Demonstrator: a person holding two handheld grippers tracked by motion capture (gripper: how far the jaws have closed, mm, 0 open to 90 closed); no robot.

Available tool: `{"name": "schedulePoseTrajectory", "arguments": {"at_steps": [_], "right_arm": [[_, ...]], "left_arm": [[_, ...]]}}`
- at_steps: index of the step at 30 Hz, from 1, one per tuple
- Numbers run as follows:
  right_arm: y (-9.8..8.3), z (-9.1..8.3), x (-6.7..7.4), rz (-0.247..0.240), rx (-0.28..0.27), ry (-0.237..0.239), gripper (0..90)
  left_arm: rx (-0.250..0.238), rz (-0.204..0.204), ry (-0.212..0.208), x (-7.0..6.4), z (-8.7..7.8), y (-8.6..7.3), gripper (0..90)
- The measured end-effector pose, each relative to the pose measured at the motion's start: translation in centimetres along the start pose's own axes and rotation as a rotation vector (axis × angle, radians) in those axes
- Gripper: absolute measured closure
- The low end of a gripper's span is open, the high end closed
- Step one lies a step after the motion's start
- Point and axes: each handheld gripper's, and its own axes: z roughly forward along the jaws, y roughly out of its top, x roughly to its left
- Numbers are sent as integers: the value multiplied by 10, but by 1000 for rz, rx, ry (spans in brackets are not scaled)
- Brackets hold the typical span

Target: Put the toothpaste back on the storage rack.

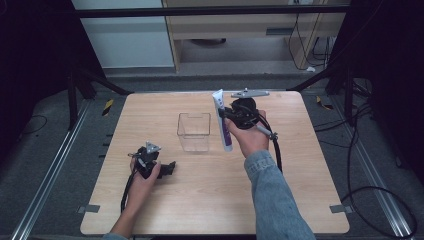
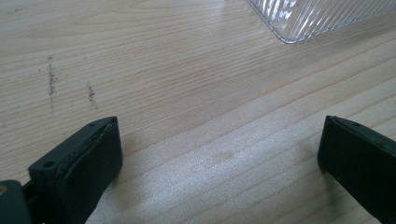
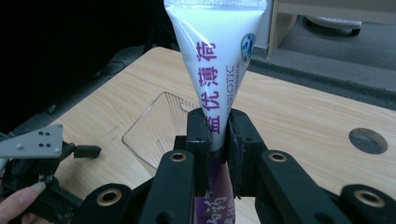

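Toothpaste, by the look of the tube (image 1: 223,121): from the high view it hangs pinched in the right gripper (image 1: 231,114), held up off the wooden table (image 1: 300,165) just beside the clear plastic box (image 1: 194,131) that stands near the middle. The left gripper (image 1: 165,167) rests low on the table, nearer the person, well apart from the tube. In the left gripper view the two black jaws stand spread wide with bare wood between them, and a ribbed corner of the box (image 2: 322,16) shows beyond. In the right gripper view the jaws press together on the tube (image 3: 215,60), its crimped flat end upward and its purple lower part below the pads; the box (image 3: 161,126) lies underneath and a little aside. I'd say the carrying step is in hand; next the tube wants bringing squarely over the box's open top, lowering, then letting go.
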Motion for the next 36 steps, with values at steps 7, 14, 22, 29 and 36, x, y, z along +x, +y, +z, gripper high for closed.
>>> {"name": "schedulePoseTrajectory", "arguments": {"at_steps": [7,14,22,29,36], "right_arm": [[16,4,5,-10,-20,-1,802],[28,7,8,-16,-35,0,802],[39,8,10,-9,-56,3,804],[47,14,13,-18,-67,2,805],[53,17,15,-19,-82,-1,805]], "left_arm": [[0,0,0,0,0,0,0],[-3,-3,0,0,0,0,0],[-3,-4,0,0,0,0,0],[-1,-3,0,0,0,0,0],[-1,-3,0,0,0,0,0]]}}
